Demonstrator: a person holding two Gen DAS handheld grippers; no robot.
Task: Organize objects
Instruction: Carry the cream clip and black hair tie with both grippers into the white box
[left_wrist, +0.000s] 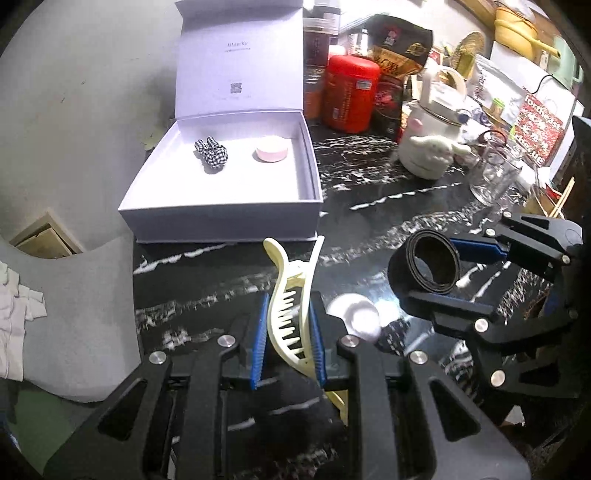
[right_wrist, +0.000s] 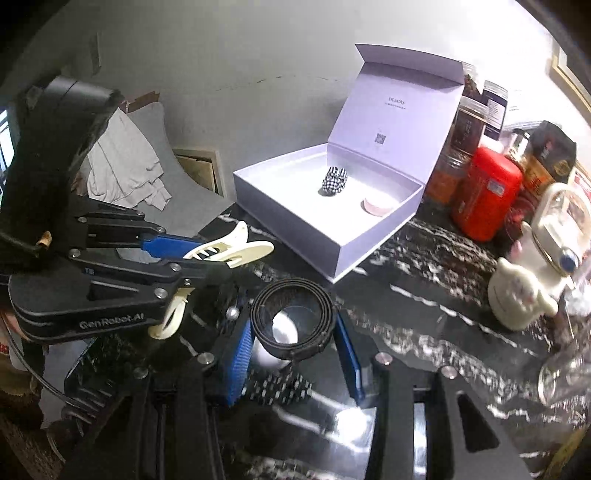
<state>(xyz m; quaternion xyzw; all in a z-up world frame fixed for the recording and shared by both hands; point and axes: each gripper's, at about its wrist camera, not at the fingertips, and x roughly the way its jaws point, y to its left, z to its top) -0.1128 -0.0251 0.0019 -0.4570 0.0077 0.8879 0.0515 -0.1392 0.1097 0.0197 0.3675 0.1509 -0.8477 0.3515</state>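
From my left camera, my left claw (left_wrist: 288, 332) pinches the hair clip (left_wrist: 291, 306); the white box (left_wrist: 221, 218) waits at twelve o'clock.

From my right camera, my right claw (right_wrist: 293, 341) squeezes the rolled belt (right_wrist: 291, 321). The belt could spring loose, I think.

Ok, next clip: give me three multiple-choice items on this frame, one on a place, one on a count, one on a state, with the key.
1. Where is the checkered hair tie?
A. inside the white box
B. on the marble table
C. in the glass cup

2. How many items lie in the box?
A. none
B. two
C. four

3. What does the left gripper hold?
A. nothing
B. the rolled black belt
C. the cream hair claw

Key: 1 A, it sits on the box floor beside the pink round case. 2 B, only the tie and the case show there. 3 C, the claw is clamped between its jaws; the right gripper has the belt.
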